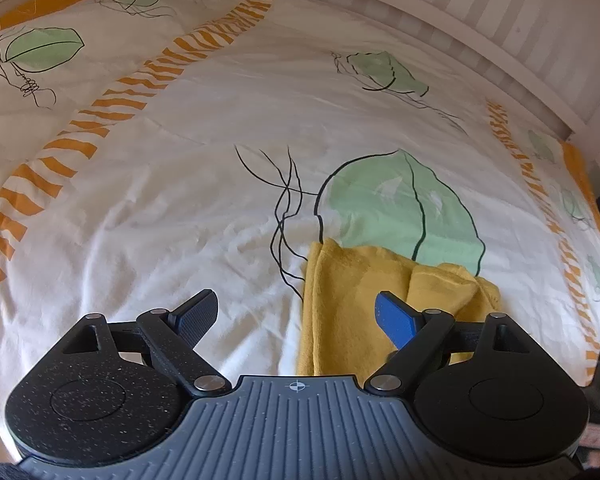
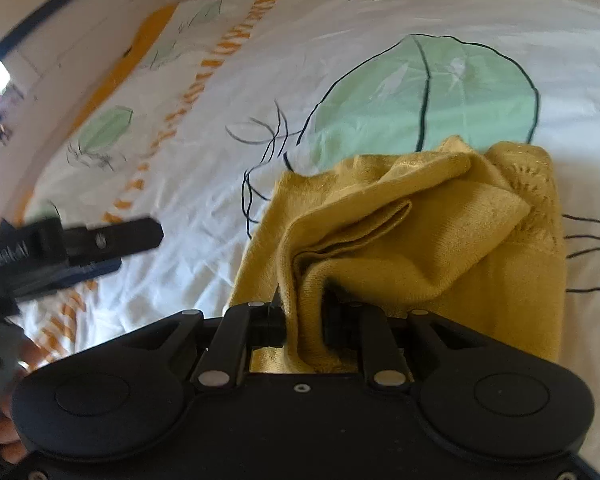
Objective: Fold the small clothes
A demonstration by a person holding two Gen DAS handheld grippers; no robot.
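Note:
A mustard-yellow knitted garment [image 1: 352, 300] lies partly folded on the bed; it also shows in the right wrist view [image 2: 440, 232]. My left gripper [image 1: 296, 316] is open and empty, its right finger over the garment's left part and its left finger over bare sheet. My right gripper [image 2: 304, 312] is shut on a bunched fold of the yellow garment near its lower edge; the fingertips are hidden in the cloth. The left gripper also shows in the right wrist view [image 2: 80, 248], to the left of the garment.
The garment lies on a white bedsheet [image 1: 180, 200] printed with green leaves and orange striped bands. A white striped bed frame [image 1: 500, 20] runs along the far side. A wall and door [image 2: 40, 40] stand beyond the bed's left edge.

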